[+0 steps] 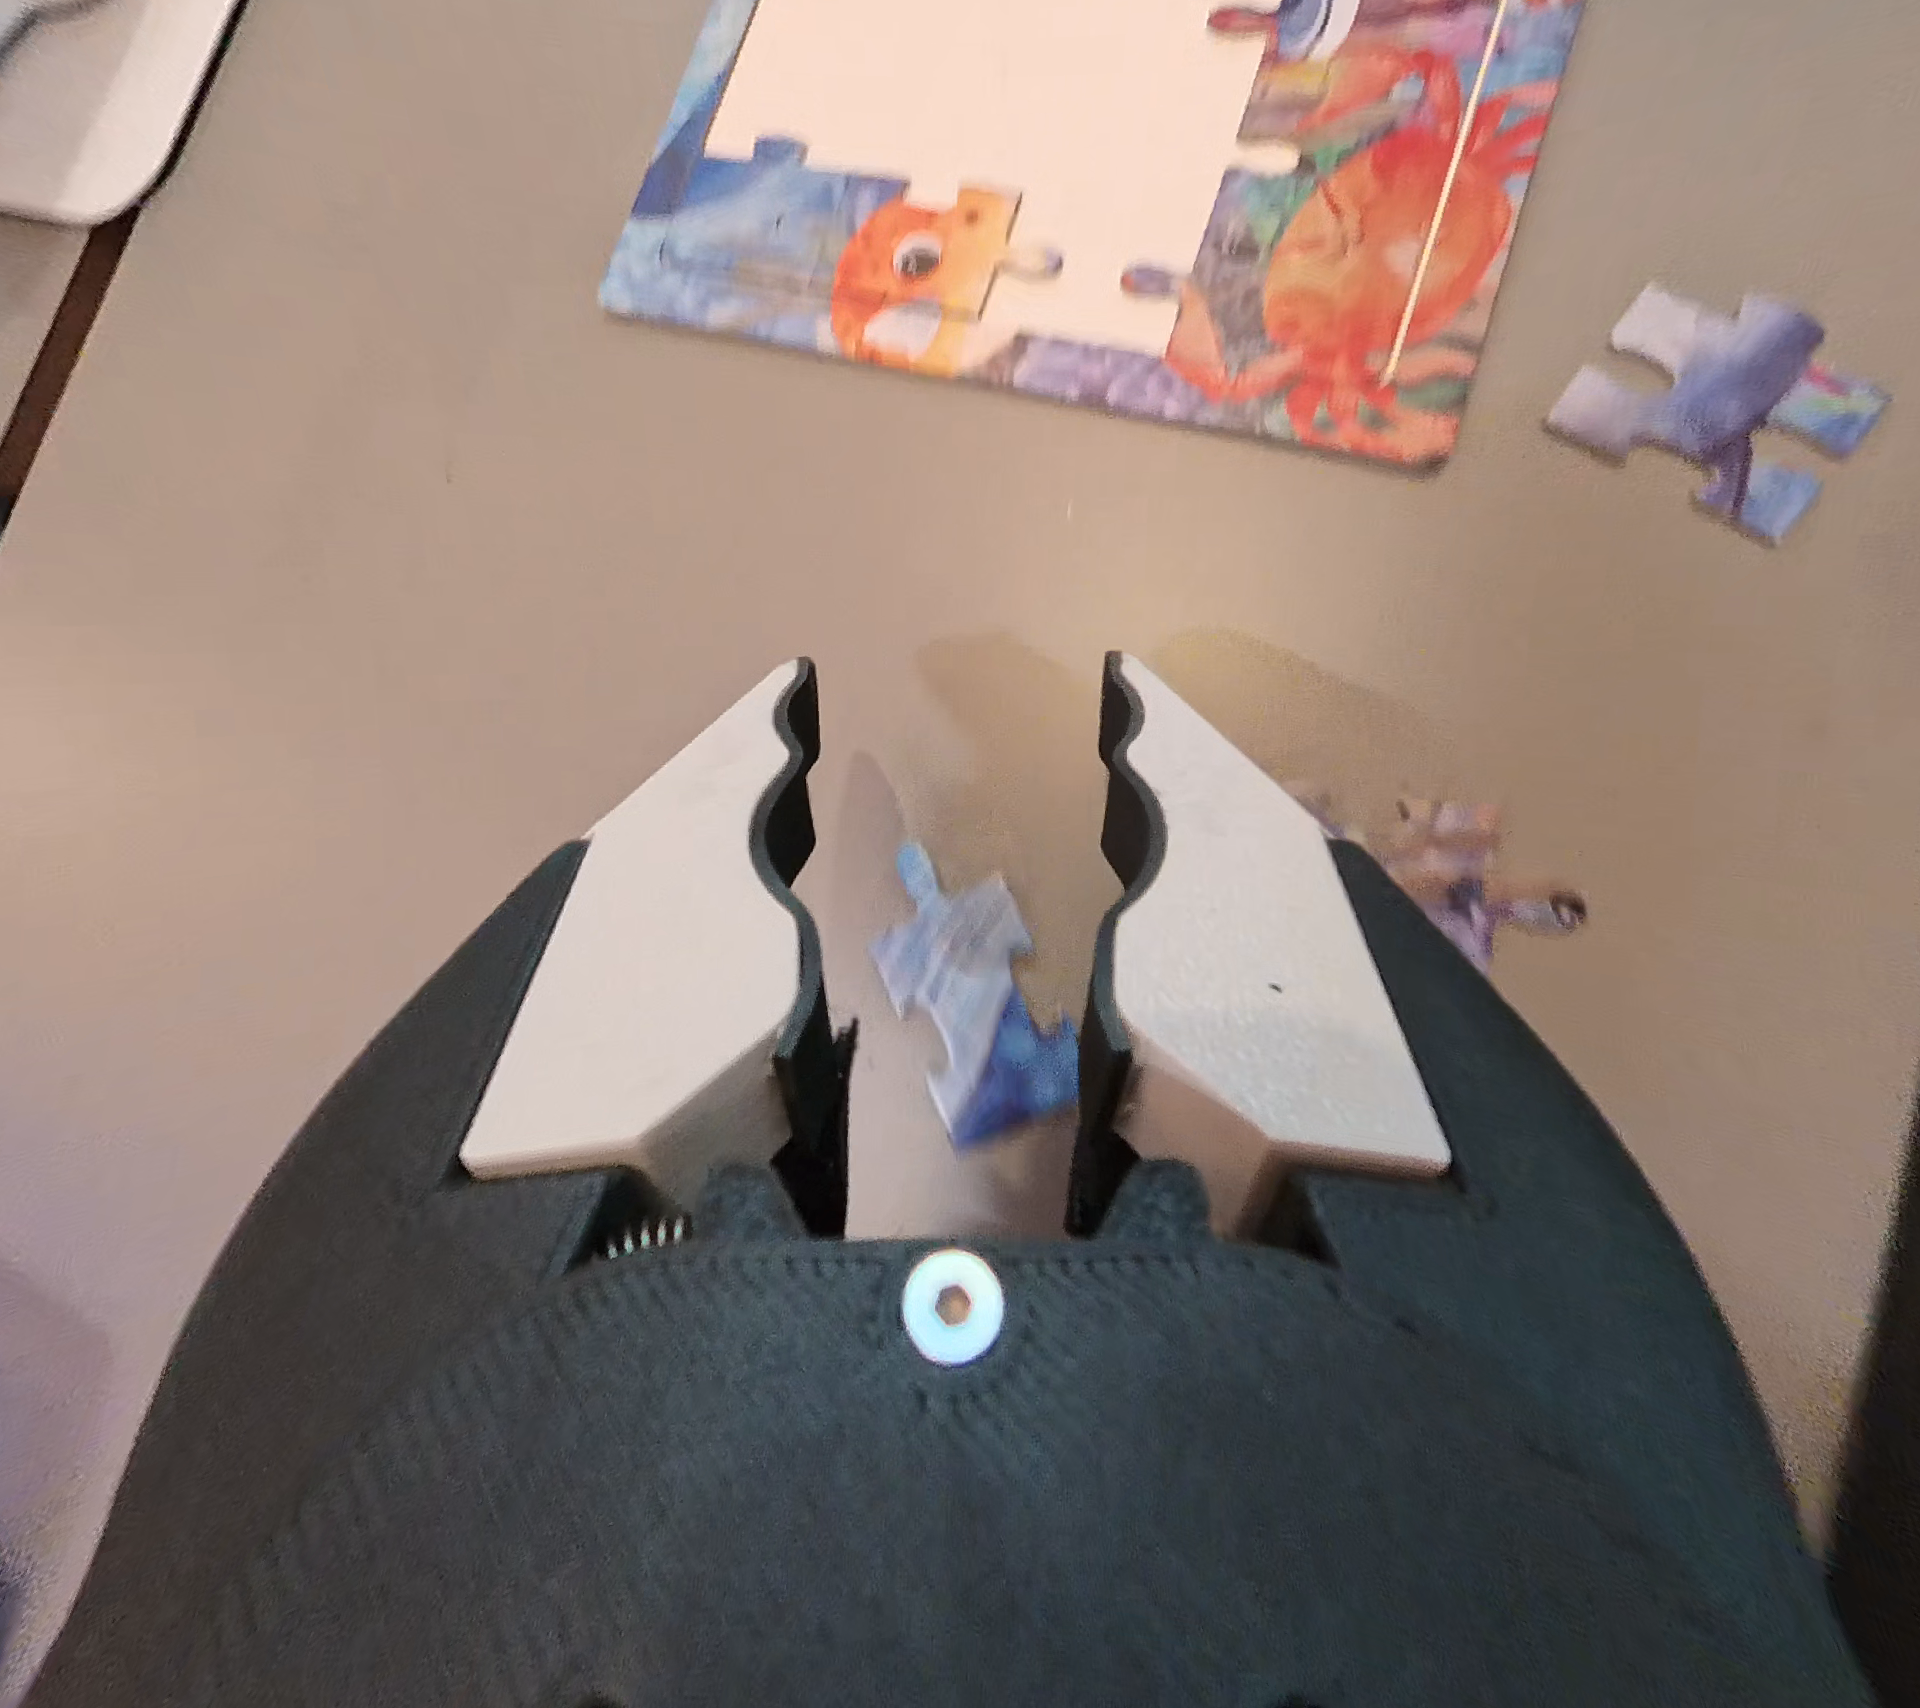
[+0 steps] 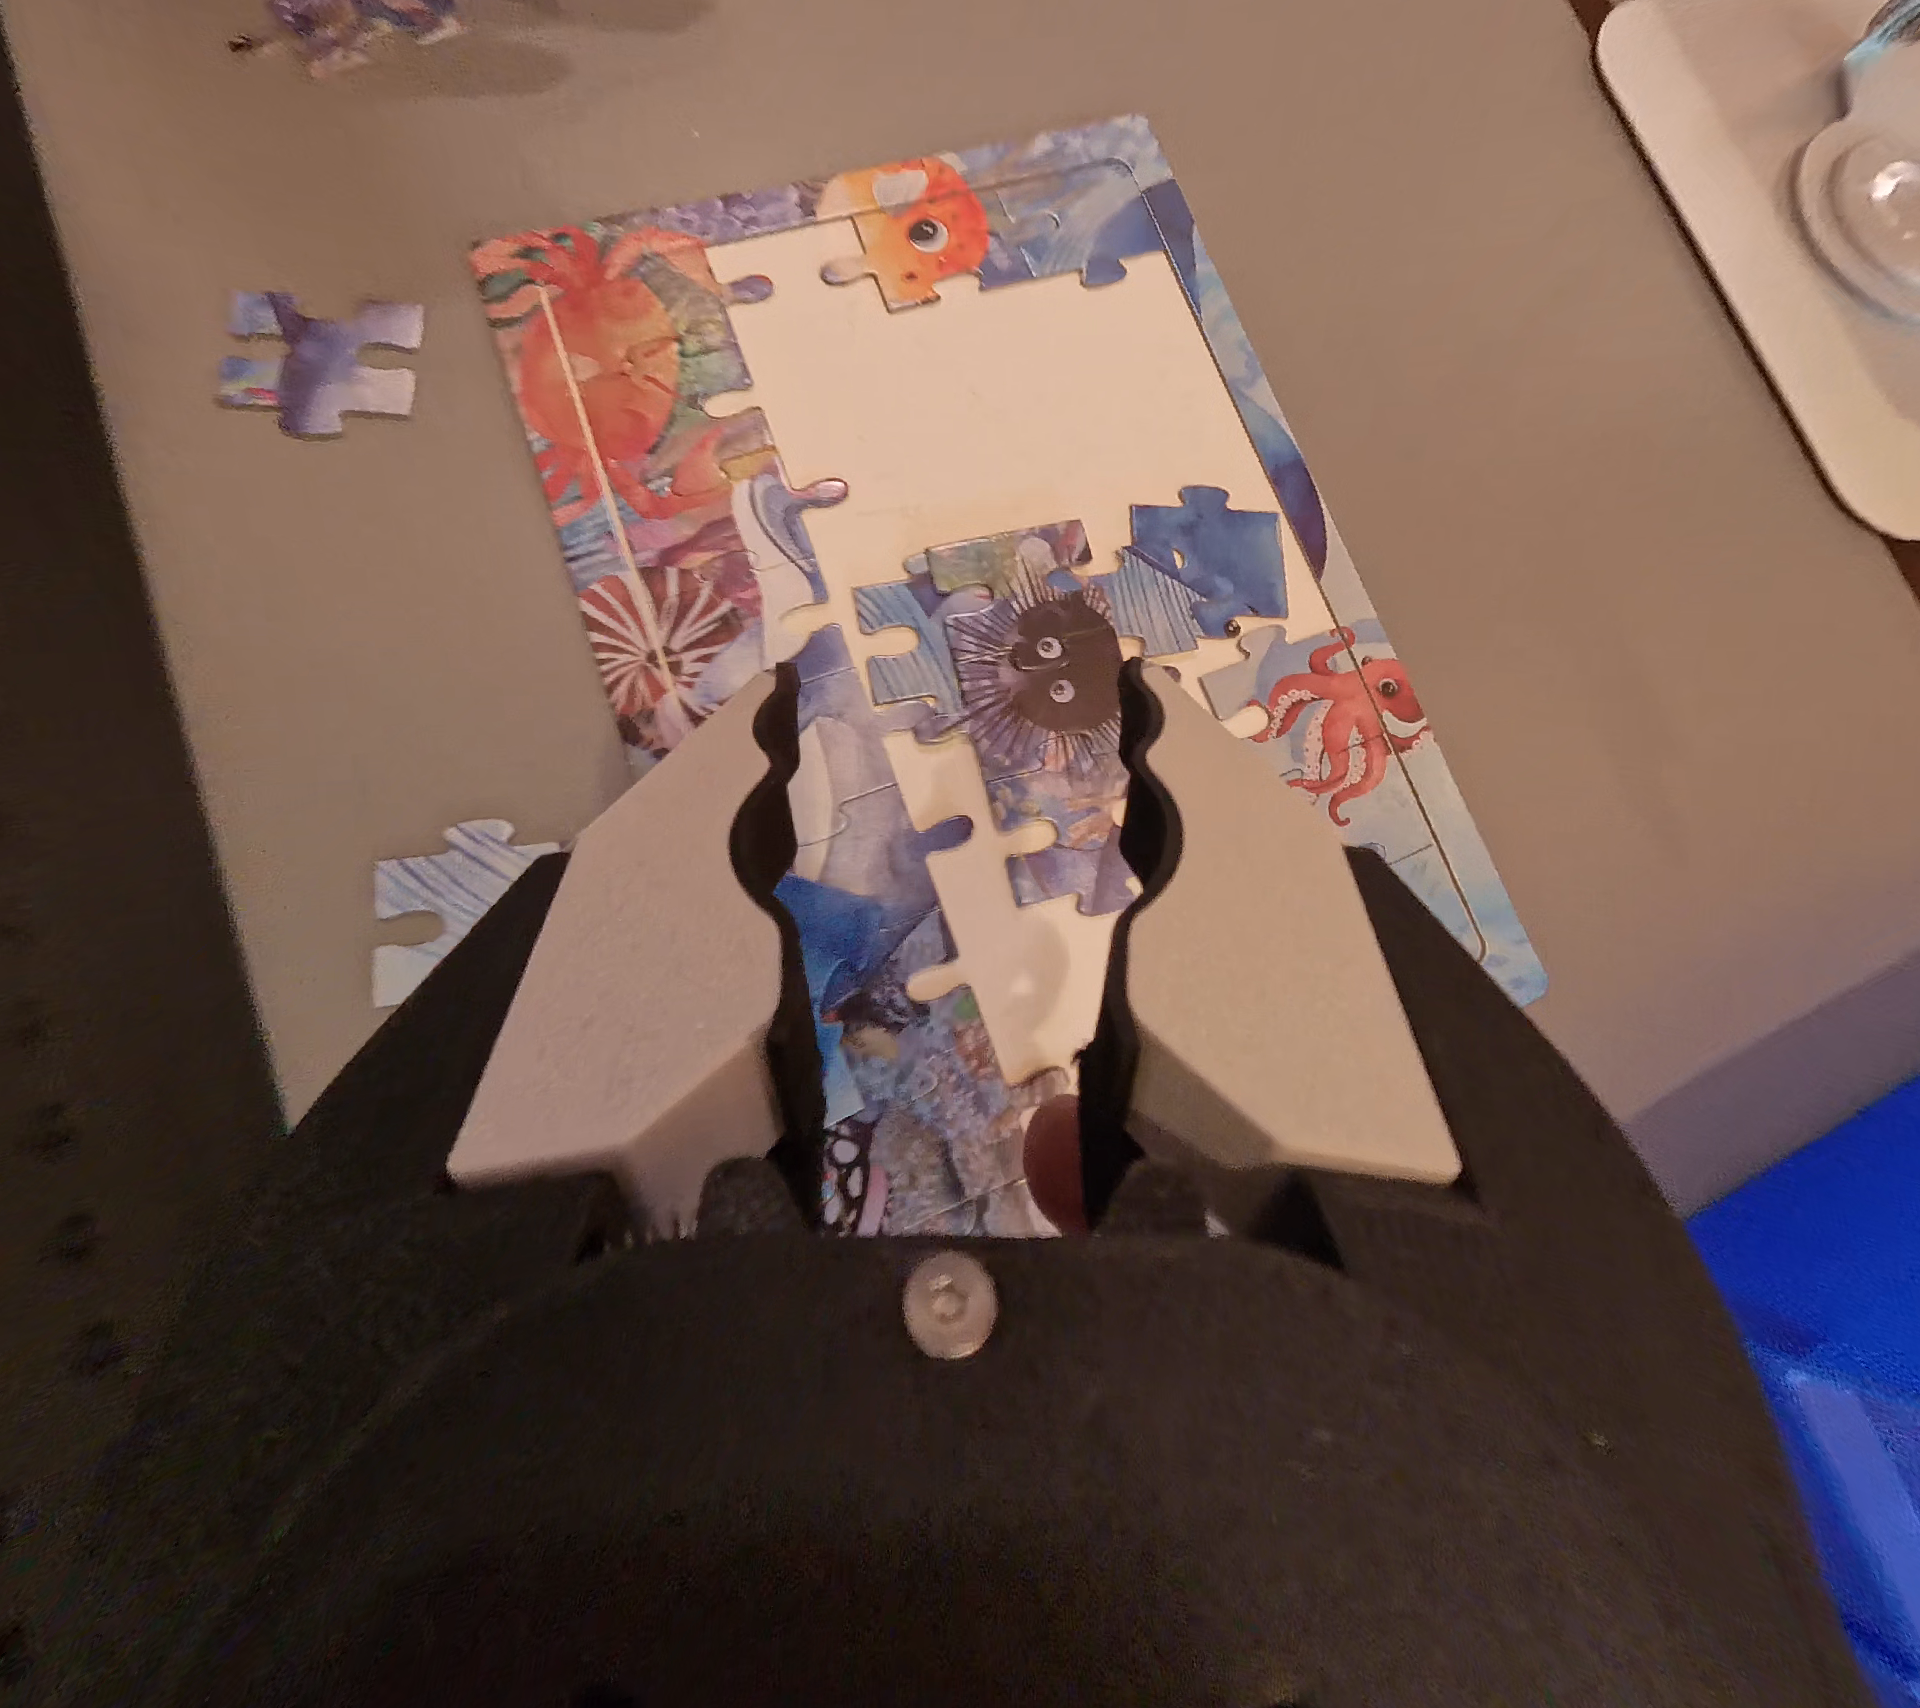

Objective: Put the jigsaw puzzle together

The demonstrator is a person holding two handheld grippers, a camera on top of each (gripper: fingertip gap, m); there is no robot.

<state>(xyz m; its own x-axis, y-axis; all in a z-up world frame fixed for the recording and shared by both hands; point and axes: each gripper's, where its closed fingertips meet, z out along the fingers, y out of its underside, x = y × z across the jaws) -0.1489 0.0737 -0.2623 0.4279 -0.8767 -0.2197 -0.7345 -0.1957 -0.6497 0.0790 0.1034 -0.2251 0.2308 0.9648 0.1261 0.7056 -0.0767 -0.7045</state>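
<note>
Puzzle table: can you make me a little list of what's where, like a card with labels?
Puzzle board: partly filled, big bare middle
Loose pieces: purple one beside the board; pale blue one near right gripper
Left gripper: open, above a blue piece on the table
Right gripper: open, over the board, holding nothing
White tray: at table edge, with glassware

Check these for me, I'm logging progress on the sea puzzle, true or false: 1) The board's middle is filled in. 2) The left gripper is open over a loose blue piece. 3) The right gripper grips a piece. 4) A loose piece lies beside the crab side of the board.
1) False: the puzzle board is bare in the middle.
2) True: the left gripper is open above the blue piece.
3) False: the right gripper is open and holds nothing.
4) True: the purple-blue piece lies there.
</note>
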